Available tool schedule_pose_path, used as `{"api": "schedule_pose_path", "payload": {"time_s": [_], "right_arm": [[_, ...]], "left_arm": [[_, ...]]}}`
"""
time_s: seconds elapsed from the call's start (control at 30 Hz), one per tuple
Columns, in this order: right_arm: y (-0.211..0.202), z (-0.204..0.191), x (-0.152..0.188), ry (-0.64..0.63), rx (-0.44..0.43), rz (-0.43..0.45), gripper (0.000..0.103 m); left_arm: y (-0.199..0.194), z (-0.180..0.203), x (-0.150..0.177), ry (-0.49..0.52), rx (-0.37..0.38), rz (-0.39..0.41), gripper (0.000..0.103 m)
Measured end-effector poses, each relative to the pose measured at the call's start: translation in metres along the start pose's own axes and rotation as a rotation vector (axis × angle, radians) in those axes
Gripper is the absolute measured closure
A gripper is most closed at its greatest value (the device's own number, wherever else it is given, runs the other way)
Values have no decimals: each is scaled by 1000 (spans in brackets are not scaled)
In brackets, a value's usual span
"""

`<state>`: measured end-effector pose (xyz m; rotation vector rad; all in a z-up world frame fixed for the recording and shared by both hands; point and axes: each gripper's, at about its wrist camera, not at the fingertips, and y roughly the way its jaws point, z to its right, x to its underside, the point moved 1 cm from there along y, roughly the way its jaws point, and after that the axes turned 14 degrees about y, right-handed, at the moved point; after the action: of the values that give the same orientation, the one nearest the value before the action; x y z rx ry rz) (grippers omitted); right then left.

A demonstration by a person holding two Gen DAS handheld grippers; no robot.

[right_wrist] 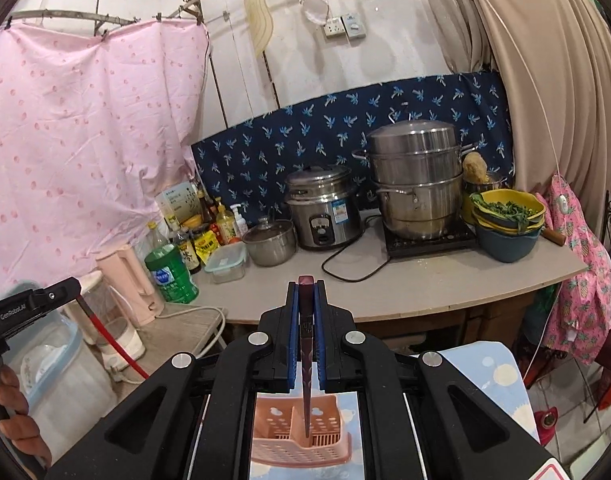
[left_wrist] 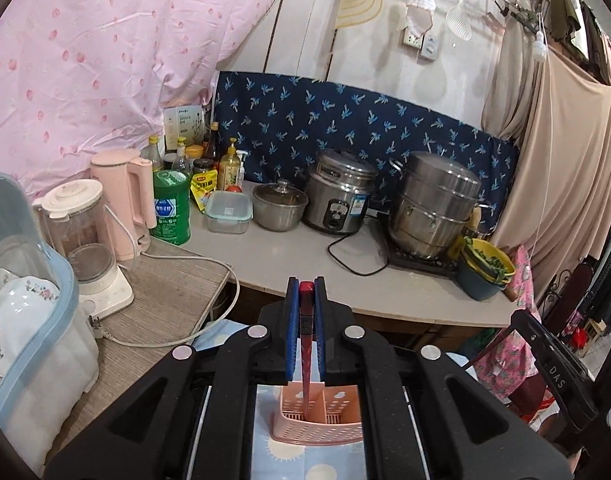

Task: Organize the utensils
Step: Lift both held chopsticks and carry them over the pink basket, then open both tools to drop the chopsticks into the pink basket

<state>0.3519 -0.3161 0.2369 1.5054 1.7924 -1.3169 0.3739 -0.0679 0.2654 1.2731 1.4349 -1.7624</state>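
Observation:
In the left wrist view my left gripper [left_wrist: 306,285] is shut on a red chopstick [left_wrist: 305,344]. The stick runs down between the blue pads [left_wrist: 292,320], and its lower end sits over a pink perforated utensil caddy [left_wrist: 321,434] on a patterned blue cloth. In the right wrist view my right gripper [right_wrist: 306,282] is shut on a dark maroon chopstick [right_wrist: 306,344]. Its tip hangs over the same divided caddy [right_wrist: 281,450]. At the left edge of the right wrist view is the left gripper's body [right_wrist: 25,312], held by a hand [right_wrist: 9,400], with its red chopstick [right_wrist: 109,340] slanting down.
A grey counter [left_wrist: 289,264] carries a rice cooker [left_wrist: 339,196], a steel steamer on a hob [left_wrist: 433,204], a small lidded pot [left_wrist: 279,204] and stacked bowls of greens [left_wrist: 485,272]. A pink kettle [left_wrist: 125,200], a blender [left_wrist: 85,248], bottles and a covered dish box [left_wrist: 21,308] stand at the left.

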Motion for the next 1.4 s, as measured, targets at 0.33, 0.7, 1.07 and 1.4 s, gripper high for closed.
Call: {"api": "schedule_pose_path", "payload": {"time_s": [0.33, 0.7, 1.07, 1.4], "right_arm": [[59, 33, 48, 14, 67, -105, 96], [67, 52, 72, 17, 97, -143, 95], [63, 52, 82, -1, 97, -160, 95], [21, 60, 75, 37, 86, -93, 54]], "left_arm": [[65, -13, 52, 6, 11, -104, 96], [83, -11, 81, 1, 16, -155, 95], [79, -11, 84, 3, 23, -165, 95], [48, -20, 88, -41, -21, -135, 41]]}}
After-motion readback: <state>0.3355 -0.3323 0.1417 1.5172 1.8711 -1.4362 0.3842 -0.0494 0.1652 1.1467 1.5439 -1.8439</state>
